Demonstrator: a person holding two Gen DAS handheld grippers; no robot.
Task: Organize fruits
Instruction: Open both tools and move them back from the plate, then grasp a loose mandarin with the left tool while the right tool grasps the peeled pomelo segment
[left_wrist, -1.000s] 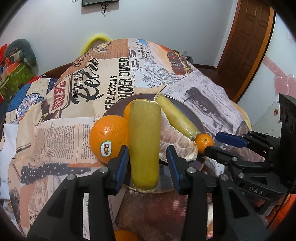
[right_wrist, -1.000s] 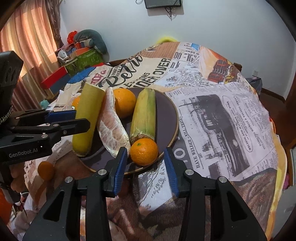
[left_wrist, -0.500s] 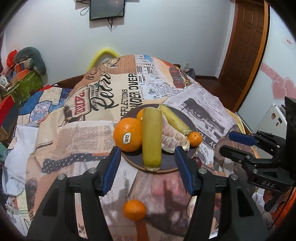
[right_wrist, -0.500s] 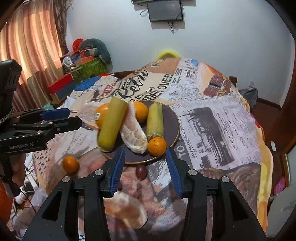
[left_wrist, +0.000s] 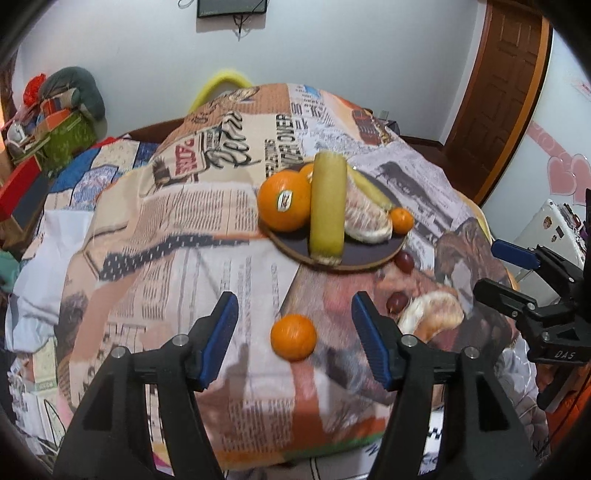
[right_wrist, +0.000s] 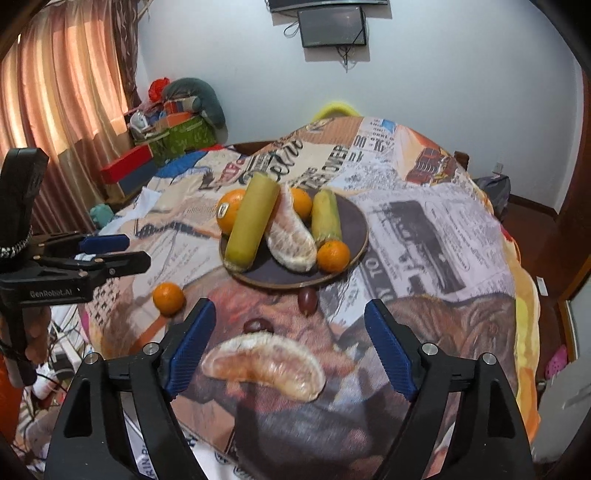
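A dark round plate (left_wrist: 362, 254) (right_wrist: 351, 218) holds a large orange (left_wrist: 283, 205), a yellow-green cut stalk (left_wrist: 327, 206), a peeled pomelo segment (left_wrist: 365, 218), a corn cob (right_wrist: 325, 218), a small orange at the back (right_wrist: 301, 202) and a mandarin (right_wrist: 333, 255). Loose on the cloth lie a mandarin (left_wrist: 293, 336) (right_wrist: 168, 298), two grapes (right_wrist: 307, 300) (right_wrist: 258, 325) and a pomelo segment (right_wrist: 266, 365) (left_wrist: 430, 314). My left gripper (left_wrist: 295, 339) is open and empty, around the loose mandarin's sides. My right gripper (right_wrist: 286, 347) is open and empty over the loose pomelo segment.
The table is covered by a newspaper-print cloth (left_wrist: 184, 221) that drops off at the near edge. Boxes and bags (right_wrist: 170, 129) stand at the back left by a curtain. A wooden door (left_wrist: 506, 92) is at the right.
Both grippers have pulled back from the plate and opened wider. The loose mandarin, grapes and pomelo segment have come into view in front of the plate.
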